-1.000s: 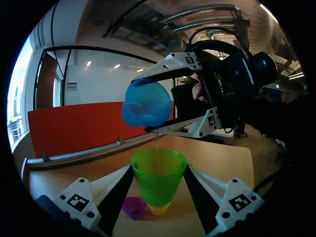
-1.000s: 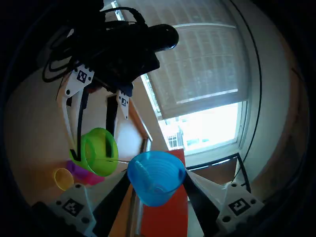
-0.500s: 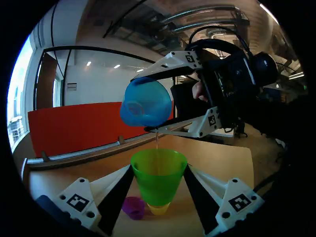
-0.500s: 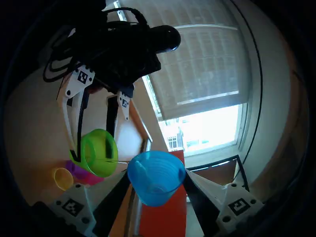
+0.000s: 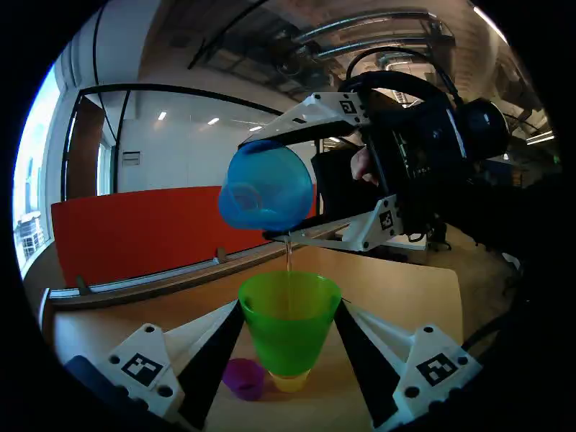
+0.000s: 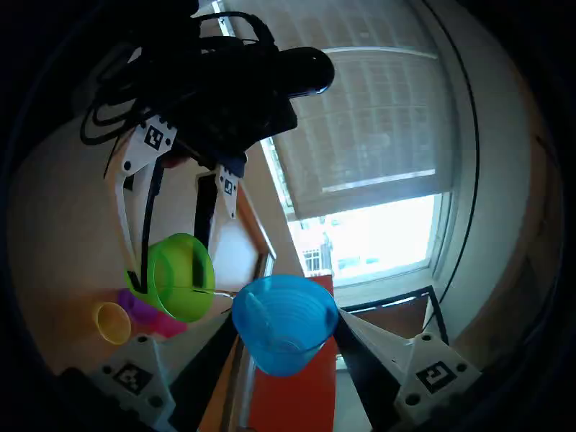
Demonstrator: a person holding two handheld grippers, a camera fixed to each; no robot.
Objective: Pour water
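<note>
Right hand-held gripper [image 6: 285, 338] is clamped on our blue cup [image 5: 265, 186], tipped right above the green cup [image 6: 180, 277], which we're gripping upright in the left hand-held gripper [image 5: 288, 327]. Thin water stream [image 5: 288, 255] drops between them; a purple cup [image 5: 243, 378] and a yellow cup [image 5: 289, 381] sit on the surface [image 5: 403, 281] below.

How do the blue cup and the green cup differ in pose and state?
The blue cup is tilted, spilling a thin stream; the green cup is upright, catching it. The blue cup sits higher, in the right gripper; the green cup lower, in the left gripper. Both are translucent.
</note>
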